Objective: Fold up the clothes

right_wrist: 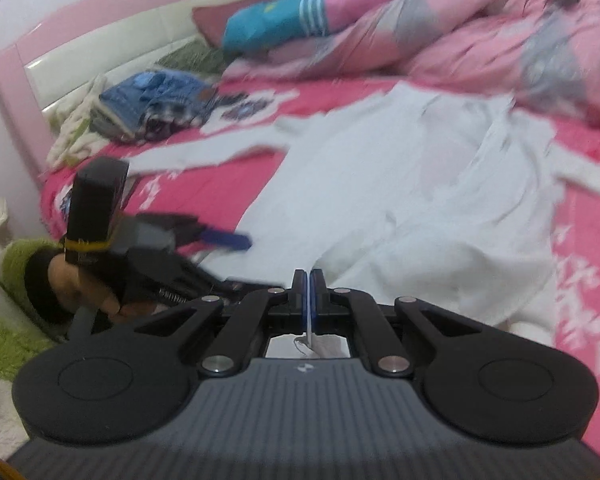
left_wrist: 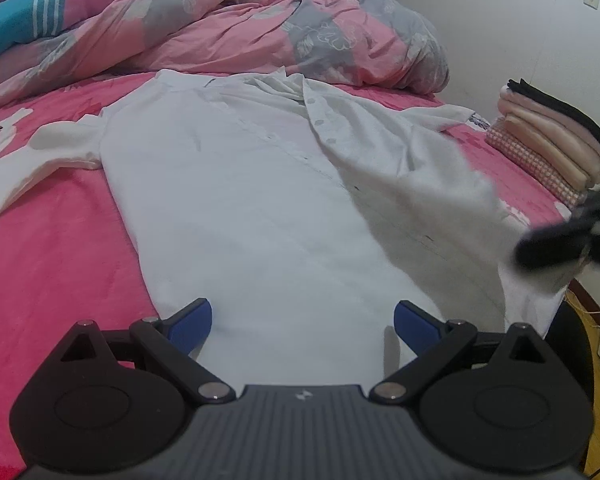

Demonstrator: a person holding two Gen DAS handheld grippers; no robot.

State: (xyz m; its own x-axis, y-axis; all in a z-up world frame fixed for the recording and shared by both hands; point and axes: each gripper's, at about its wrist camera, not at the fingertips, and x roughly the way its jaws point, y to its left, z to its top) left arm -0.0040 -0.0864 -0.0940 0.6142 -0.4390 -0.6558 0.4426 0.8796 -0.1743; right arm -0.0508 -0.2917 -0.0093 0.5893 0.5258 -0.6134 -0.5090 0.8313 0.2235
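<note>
Blurred by motion: right gripper (left_wrist: 572, 236) at the frame edge in the left view, cut off. Blurred too: white shirt (right_wrist: 400, 184) and quilt (right_wrist: 480, 28) in the right view.

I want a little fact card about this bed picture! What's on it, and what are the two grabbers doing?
Main garment: white button-up shirt, spread flat on the pink bedsheet
Left gripper: open, over the shirt's hem, holding nothing
Right gripper: shut on the shirt's lower edge, white cloth pinched between its fingers
Behind the shirt: crumpled pink and grey duvet
Already folded: stack of clothes at the bed's right edge
Still waiting: pile with jeans near the headboard
</note>
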